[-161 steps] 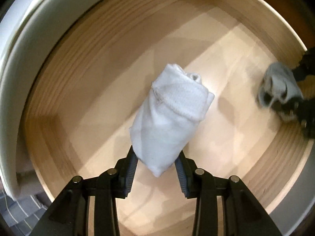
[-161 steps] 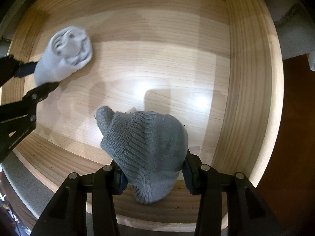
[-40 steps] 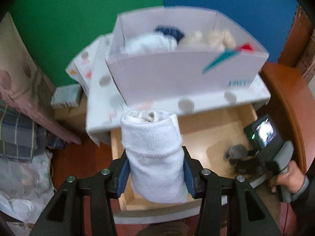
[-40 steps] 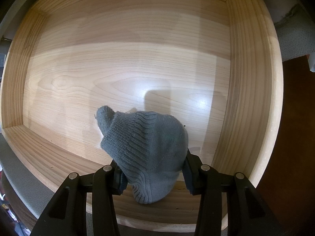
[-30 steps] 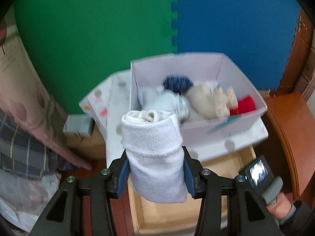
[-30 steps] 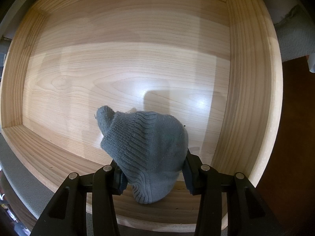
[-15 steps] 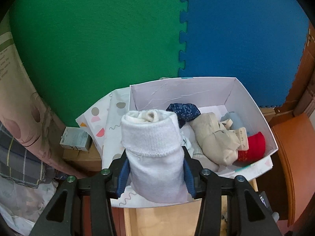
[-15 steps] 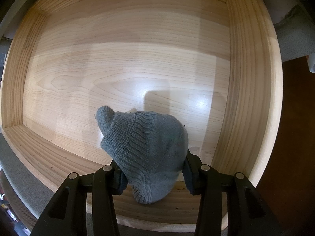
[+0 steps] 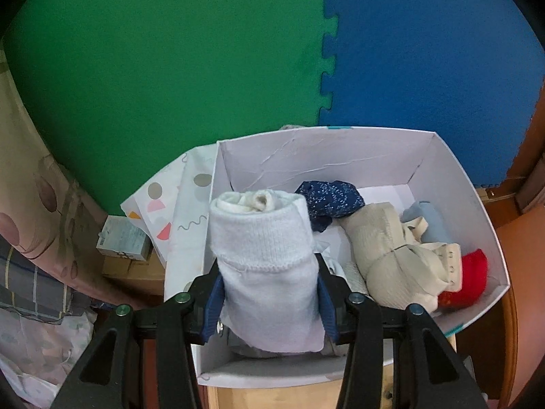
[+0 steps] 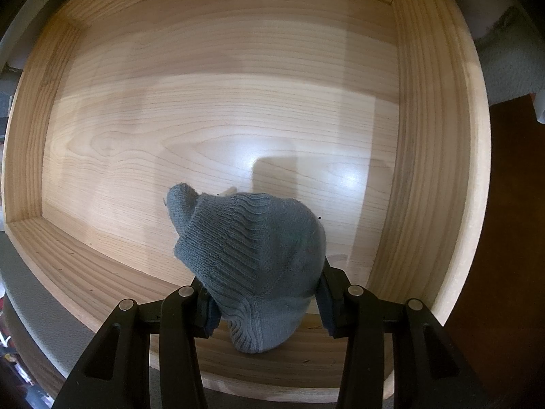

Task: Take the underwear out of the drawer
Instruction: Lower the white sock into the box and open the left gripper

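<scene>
Two grippers, each clamped on a rolled knit bundle.

Left gripper [image 9: 269, 293] — raised above the white cardboard box [image 9: 340, 156], fingers pointing forward and down over its near left corner. Jaws closed on a white bundle [image 9: 265, 266], rolled end upward, blue pads [image 9: 213, 298] pressed into both its sides. Bundle hangs over the box, clear of the drawer. Box contents: a navy speckled roll [image 9: 330, 201], a beige garment [image 9: 391, 255], a pale blue piece [image 9: 427, 220], a red piece [image 9: 470, 276]. Patterned paper [image 9: 177, 214] lies beside the box's left wall; a small carton [image 9: 124, 238] sits further left. Green mat [image 9: 170, 61] and blue mat [image 9: 436, 44] form the backdrop.

Right gripper [image 10: 264, 298] — low inside the wooden drawer [image 10: 432, 170], aimed down at its floor, near the front right corner. Jaws closed on a grey bundle [image 10: 255, 259], ribbed cuff toward the drawer's middle. Whether the grey bundle touches the drawer floor cannot be told.
</scene>
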`<state>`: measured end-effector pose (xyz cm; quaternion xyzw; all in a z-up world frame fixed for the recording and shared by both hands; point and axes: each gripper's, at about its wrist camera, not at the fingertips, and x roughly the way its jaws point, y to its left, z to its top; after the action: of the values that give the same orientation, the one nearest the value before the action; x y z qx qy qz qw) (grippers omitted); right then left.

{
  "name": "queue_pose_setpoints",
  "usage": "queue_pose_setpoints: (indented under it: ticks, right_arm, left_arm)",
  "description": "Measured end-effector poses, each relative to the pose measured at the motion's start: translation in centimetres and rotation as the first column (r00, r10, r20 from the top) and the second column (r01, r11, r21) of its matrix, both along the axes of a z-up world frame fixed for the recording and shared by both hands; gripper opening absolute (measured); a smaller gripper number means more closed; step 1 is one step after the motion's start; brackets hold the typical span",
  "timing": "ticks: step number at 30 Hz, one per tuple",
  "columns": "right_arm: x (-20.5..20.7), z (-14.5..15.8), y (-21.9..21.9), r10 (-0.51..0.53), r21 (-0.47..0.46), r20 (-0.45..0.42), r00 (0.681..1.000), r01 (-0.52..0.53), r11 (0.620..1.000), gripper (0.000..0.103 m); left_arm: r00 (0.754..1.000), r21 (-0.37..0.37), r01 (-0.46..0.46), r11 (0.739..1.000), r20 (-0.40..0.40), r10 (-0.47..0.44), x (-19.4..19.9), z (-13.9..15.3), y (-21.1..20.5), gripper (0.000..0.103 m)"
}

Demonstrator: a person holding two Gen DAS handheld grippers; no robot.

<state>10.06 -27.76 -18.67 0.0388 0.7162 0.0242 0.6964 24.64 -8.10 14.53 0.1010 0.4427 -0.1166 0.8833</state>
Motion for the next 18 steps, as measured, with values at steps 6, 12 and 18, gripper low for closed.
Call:
queue_pose_setpoints:
  ticks: [6,12,18]
  right_arm:
    - [0.2,0.0,-0.2,-0.001,0.002,-0.001,1.0,0.001,1.0,0.041]
    - [0.3,-0.2,-0.4,0.0,0.002,-0.002,1.0,0.0,1.0,0.041]
    - [0.1,-0.3,-0.2,0.0,0.002,-0.002,1.0,0.0,1.0,0.041]
  left_arm:
    - [1.0,0.025,-0.009,1.0,-0.003,0.009,1.1,-1.0,-0.5,0.048]
    - [1.0,0.057,-0.01,0.998,-0.01,0.011,1.9,-2.1,-1.2,0.048]
    - [1.0,0.061,-0.016,0.998,-0.014,0.017,2.4,-2.3,-1.2,0.052]
